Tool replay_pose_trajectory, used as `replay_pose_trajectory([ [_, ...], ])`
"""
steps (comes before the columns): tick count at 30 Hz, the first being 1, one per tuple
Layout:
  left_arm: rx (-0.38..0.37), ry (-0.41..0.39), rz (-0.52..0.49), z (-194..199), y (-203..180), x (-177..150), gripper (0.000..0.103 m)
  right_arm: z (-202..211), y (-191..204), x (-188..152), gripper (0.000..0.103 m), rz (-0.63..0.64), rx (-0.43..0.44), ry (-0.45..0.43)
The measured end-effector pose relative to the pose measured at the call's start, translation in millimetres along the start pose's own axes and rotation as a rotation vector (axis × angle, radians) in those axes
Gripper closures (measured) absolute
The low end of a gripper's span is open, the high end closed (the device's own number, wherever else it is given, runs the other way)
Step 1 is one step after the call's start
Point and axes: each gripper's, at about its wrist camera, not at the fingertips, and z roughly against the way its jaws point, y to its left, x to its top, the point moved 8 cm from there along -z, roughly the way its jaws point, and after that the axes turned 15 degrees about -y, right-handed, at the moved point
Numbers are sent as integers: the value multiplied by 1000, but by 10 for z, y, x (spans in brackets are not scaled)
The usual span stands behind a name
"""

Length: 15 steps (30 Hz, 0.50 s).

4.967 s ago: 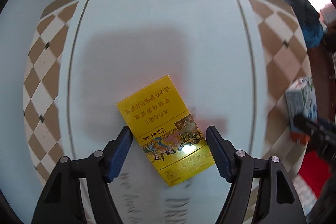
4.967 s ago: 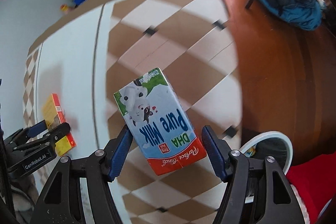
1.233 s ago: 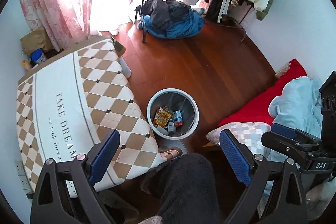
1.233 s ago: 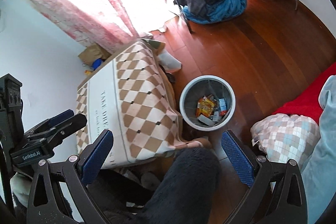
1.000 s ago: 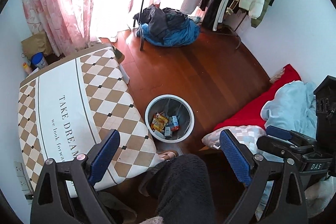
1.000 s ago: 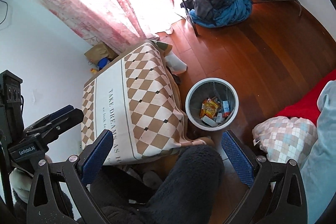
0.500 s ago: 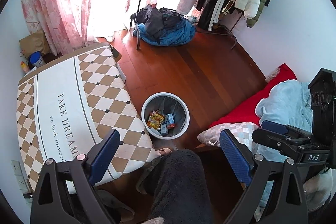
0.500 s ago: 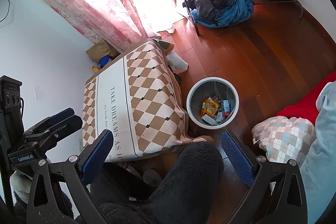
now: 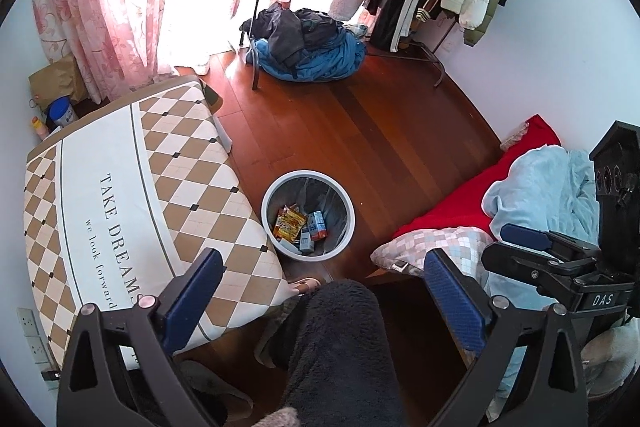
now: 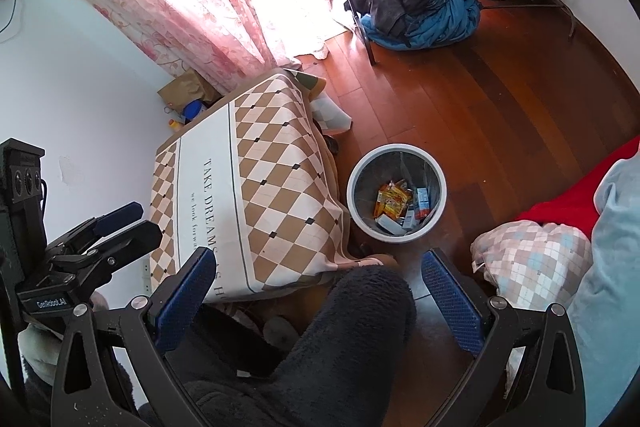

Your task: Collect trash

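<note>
In the left wrist view, the left hand-held gripper (image 9: 320, 291) is hanging released and empty high over the room, above a leg in dark fleece (image 9: 340, 347). The trash bin (image 9: 267, 215) is standing on the wooden floor (image 9: 392, 123) just right of the table (image 9: 132, 179), holding a yellow wrapper (image 9: 289, 223) and small cartons (image 9: 316, 225).

In the right wrist view, the right hand-held gripper (image 10: 320, 287) is likewise hanging released with nothing between its fingers, while the trash is lying inside the bin.

A checked tablecloth (image 9: 120, 163) covers the table, with a blue clothes heap (image 9: 308, 51) on the wooden floor (image 9: 380, 131).
</note>
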Motion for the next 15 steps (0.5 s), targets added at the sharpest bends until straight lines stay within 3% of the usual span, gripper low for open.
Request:
replay_pose_trajectory([
  [15,-22,8,-6,-37,-141,-8,0,41,-12,-1,0,9,-11,2],
])
